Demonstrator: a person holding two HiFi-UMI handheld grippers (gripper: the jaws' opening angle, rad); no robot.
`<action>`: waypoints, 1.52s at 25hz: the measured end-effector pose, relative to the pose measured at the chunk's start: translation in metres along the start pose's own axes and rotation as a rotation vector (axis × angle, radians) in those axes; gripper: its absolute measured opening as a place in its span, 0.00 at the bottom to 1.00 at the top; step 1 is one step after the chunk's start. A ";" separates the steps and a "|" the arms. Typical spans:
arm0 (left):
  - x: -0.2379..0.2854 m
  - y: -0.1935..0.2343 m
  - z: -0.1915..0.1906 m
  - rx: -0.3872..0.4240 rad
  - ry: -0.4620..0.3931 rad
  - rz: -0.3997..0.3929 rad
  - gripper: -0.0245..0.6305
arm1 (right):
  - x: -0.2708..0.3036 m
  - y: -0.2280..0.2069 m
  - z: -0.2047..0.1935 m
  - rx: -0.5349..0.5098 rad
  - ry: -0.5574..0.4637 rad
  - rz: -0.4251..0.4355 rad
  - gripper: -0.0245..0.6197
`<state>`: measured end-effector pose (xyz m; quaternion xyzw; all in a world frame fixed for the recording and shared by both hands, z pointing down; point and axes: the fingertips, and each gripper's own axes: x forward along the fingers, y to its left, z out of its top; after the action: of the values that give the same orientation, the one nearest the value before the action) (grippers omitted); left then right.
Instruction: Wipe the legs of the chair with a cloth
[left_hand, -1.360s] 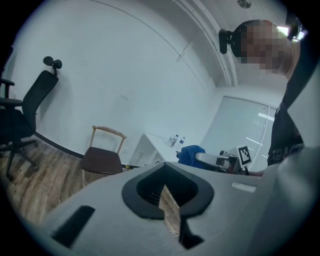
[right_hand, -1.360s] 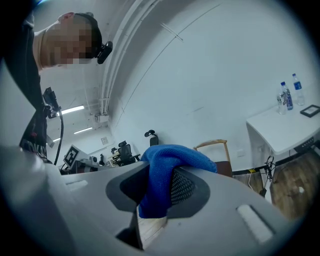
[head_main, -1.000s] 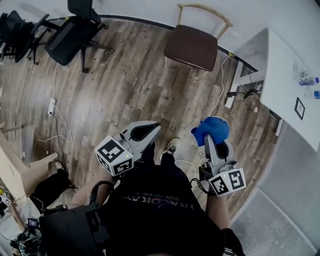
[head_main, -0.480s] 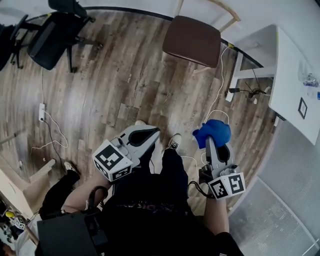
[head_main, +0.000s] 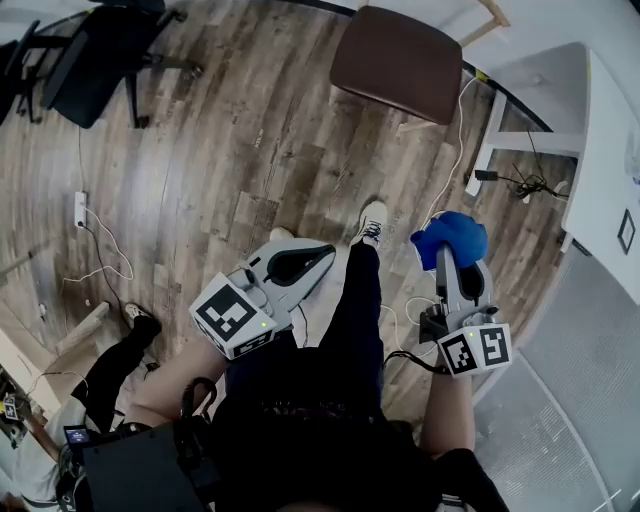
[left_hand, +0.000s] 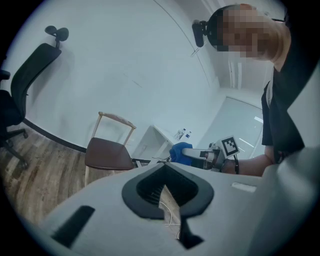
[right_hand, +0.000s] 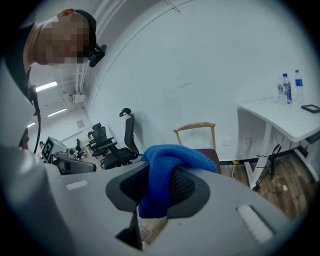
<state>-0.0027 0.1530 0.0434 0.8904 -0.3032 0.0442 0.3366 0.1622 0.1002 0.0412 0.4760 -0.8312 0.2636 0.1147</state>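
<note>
The chair (head_main: 398, 62) stands on the wood floor (head_main: 250, 150) ahead of the person, at the top of the head view, well apart from both grippers. Its brown seat faces up. The left gripper view shows its pale wooden back and 1 front leg (left_hand: 88, 175). Just to its right is a white desk (head_main: 600, 150), with 2 bottles (right_hand: 287, 87) standing on it in the right gripper view.

The blue cloth (head_main: 450, 238) is off the chair, held up in the air. The right gripper (head_main: 457, 268) is clamped on it: in the right gripper view the cloth (right_hand: 167, 170) fills the gap between the jaws and bulges out over the tips. From the left gripper view, the cloth (left_hand: 180, 152) shows as a blue bundle at the front end of the right gripper (left_hand: 200, 154).

The left gripper (head_main: 318, 255) is held low beside the person's left thigh and points forward. Its jaws are drawn together at the tips with nothing between them; only a thin sliver of floor shows through (left_hand: 167, 200).

The person's leg reaches forward between the 2 grippers, with a white shoe (head_main: 372, 222) on the floor. A white cable (head_main: 445, 170) runs across the floor from the desk toward the person. A black office chair (head_main: 100, 50) stands far to the left, and a power strip (head_main: 80, 208) lies near it.
</note>
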 end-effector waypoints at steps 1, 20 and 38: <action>0.009 0.006 -0.004 -0.003 -0.009 0.008 0.05 | 0.011 -0.013 -0.006 -0.003 0.008 0.002 0.19; 0.184 0.156 -0.099 0.065 -0.110 0.029 0.05 | 0.201 -0.226 -0.132 -0.058 0.094 -0.083 0.19; 0.291 0.286 -0.239 0.148 -0.145 -0.107 0.05 | 0.328 -0.369 -0.253 -0.084 -0.019 -0.193 0.19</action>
<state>0.1010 -0.0143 0.4733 0.9286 -0.2748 -0.0162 0.2488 0.2904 -0.1520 0.5185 0.5510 -0.7929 0.2116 0.1514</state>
